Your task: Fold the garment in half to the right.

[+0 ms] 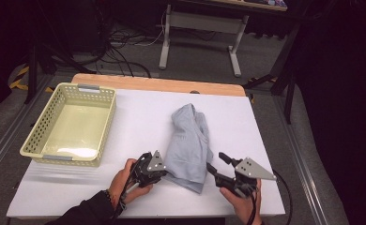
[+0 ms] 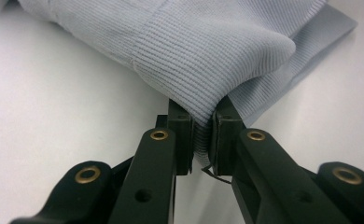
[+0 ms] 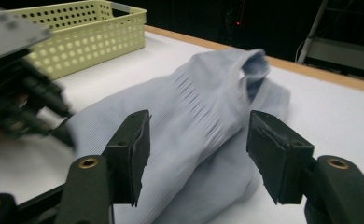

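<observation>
Near the table's front edge, the left tool (image 2: pixel 202 140) pinches the pale-blue garment (image 1: pixel 189 140), while the right tool (image 3: pixel 196 154) gapes beside it.

Garment (image 2: pixel 208 51): pale blue ribbed knit cloth, matt. Basket (image 1: pixel 35 133): perforated yellow plastic. Table (image 1: pixel 139 117): smooth white top, wood edge.

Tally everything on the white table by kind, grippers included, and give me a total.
Light blue garment: 1
Pale yellow basket: 1
Grippers: 2, the left gripper shut on a fold of the garment, the right gripper open just off its near edge
Total: 4
</observation>
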Tool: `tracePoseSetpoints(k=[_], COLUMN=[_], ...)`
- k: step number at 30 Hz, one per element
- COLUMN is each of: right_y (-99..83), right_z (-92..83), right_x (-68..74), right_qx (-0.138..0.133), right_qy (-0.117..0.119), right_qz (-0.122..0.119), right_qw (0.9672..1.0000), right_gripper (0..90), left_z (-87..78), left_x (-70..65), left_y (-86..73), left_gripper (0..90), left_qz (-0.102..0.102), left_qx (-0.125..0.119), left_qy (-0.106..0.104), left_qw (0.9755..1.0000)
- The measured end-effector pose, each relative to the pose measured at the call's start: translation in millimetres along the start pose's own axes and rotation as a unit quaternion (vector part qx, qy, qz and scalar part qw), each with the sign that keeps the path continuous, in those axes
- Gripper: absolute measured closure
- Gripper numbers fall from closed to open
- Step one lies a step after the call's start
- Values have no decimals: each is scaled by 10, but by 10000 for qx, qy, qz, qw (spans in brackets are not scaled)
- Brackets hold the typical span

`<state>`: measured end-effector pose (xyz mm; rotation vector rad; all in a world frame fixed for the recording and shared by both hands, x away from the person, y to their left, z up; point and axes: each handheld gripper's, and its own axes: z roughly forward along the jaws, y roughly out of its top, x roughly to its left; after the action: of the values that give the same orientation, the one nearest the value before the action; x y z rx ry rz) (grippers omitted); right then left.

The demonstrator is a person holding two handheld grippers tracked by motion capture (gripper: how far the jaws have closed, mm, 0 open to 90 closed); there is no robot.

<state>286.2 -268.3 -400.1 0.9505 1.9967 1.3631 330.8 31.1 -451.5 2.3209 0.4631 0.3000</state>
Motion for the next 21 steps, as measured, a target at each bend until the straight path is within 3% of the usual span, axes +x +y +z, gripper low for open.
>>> tracePoseSetpoints(k=[5,8,12,14,16,18,21], right_y=[204,206,177,152,126,96,90], right_z=[355,571,770,827,847,833,778], right_x=[-146,-214,-228,-207,-193,-166,-145], right_qx=[278,487,819,893,958,929,874], right_qy=[-148,-60,167,291,367,296,219], right_qz=[-169,-175,-182,-208,-265,-375,-535], right_qw=[9994,9986,9963,9954,9944,9945,9945], right_gripper=[404,402,403,483,634,752,837], left_z=[-57,-84,-55,-50,-39,-28,-28], left_x=[-119,-182,-261,-274,-270,-252,-230], left_y=[-61,-116,-146,-158,-172,-176,-182], left_gripper=[817,817,816,815,814,814,812], left_qz=[38,-81,-28,-113,-221,-209,-248], left_qx=[4,-34,-32,-84,-141,-197,-222], left_qy=[-83,-100,29,56,28,-38,-93], left_qw=[10000,9999,10000,9999,9997,9996,9994])
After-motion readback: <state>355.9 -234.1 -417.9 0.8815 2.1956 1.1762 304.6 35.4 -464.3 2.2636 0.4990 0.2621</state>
